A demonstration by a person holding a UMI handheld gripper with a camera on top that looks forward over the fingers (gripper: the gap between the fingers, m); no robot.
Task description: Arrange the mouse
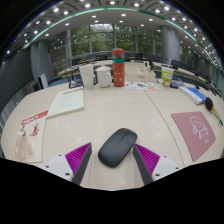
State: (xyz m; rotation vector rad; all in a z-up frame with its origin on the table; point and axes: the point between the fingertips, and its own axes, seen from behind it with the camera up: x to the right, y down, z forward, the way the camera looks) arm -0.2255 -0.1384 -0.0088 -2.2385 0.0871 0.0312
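A dark grey computer mouse (117,146) lies on the light wooden table (120,105), tilted a little to the right. It stands between my gripper's (112,160) fingers, with a gap at each side. The magenta pads (78,156) show on the inner faces of both fingers. The fingers are open and the mouse rests on the table.
A pink mouse mat (194,130) lies to the right. A paper with red print (28,135) lies to the left, a notebook (66,100) beyond it. A tall orange-and-green bottle (118,67) and a white cup (103,75) stand at the far side. Small items lie at the far right.
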